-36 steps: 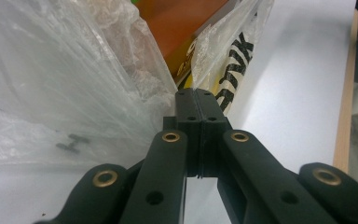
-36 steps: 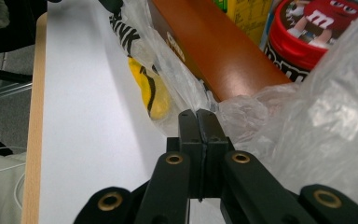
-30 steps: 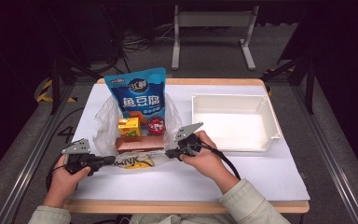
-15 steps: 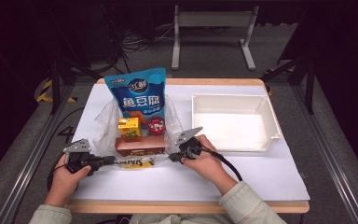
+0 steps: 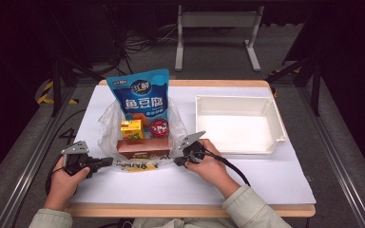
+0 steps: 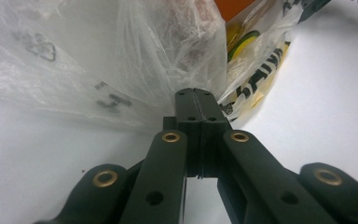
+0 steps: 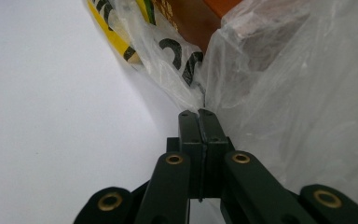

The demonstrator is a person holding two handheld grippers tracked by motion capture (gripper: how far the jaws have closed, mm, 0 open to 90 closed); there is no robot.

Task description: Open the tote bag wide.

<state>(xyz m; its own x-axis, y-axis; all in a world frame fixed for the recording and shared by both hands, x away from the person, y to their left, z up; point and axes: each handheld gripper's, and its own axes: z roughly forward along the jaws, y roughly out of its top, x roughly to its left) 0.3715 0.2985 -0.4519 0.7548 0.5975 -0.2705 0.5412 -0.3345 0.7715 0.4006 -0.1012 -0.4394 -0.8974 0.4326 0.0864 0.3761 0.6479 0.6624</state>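
A clear plastic bag (image 5: 105, 124) lies on the white table, and in it are a blue snack pouch (image 5: 141, 97), a yellow carton (image 5: 131, 129), a red round tin (image 5: 159, 127) and a brown box (image 5: 142, 148). My left gripper (image 5: 108, 162) lies level at the bag's left front corner. Its jaws have just been opening a trifle but still look pressed together (image 6: 195, 93), with the bag's film (image 6: 121, 56) gathered at their tips. My right gripper (image 5: 177, 163) is at the bag's right front corner, its jaws shut (image 7: 199, 114) on the film (image 7: 307, 93) beside the brown box (image 7: 191, 23).
A shallow white tray (image 5: 235, 99) with nothing in it stands to the right of the bag. The table's wooden front edge (image 5: 190, 209) runs just behind my hands. Dark floor, cables and a metal stand lie beyond the far edge.
My right gripper has slid a little toward me and leftward along the bag's right corner. The left gripper and the bag's contents have stayed put.
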